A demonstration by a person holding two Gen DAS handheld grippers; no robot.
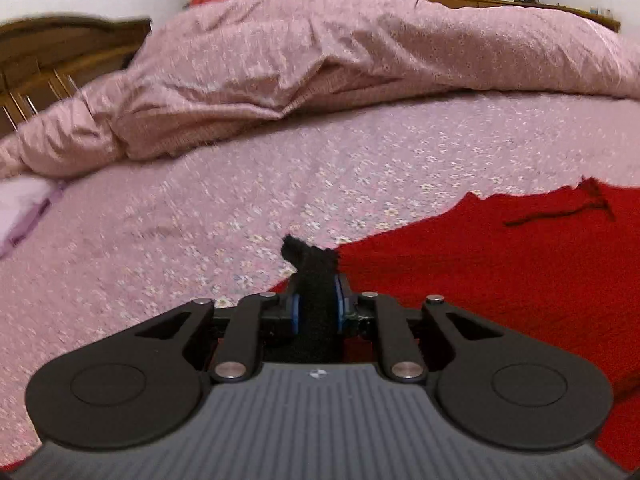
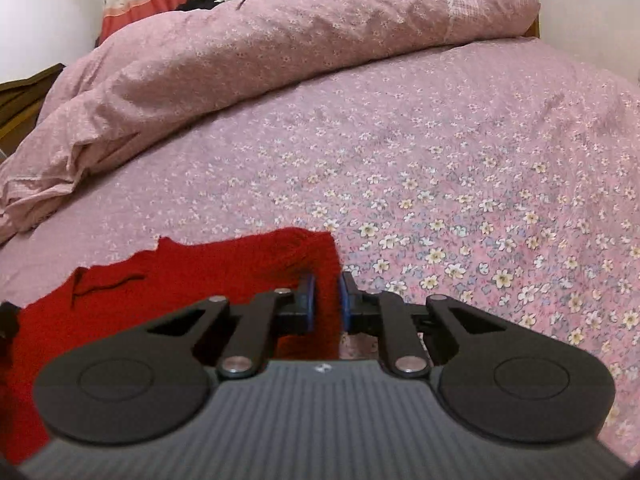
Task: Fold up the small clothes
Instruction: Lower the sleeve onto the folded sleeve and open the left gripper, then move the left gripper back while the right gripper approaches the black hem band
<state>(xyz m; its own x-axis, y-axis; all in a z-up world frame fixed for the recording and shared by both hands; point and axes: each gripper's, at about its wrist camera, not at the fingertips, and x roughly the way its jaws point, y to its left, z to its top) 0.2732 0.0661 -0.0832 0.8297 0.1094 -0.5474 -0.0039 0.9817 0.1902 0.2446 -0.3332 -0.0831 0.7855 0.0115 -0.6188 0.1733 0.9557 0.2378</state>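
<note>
L gripper (image 1: 316, 304) low over bedsheet (image 1: 200, 220), fingers clamped on black fabric (image 1: 310, 268), R gripper (image 2: 326, 300) fingers pinching red garment (image 2: 200, 268) corner

Left gripper (image 1: 316, 300), right gripper (image 2: 326, 300): both clamped.

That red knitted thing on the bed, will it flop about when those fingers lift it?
Probably floppy: the red garment lies flat on the bedsheet with a wavy edge and soft ridges. It likely sags between grips, since the right gripper pinches only its corner. The fuzzy knit looks unlikely to slip. The left gripper is closed on a black part.
</note>
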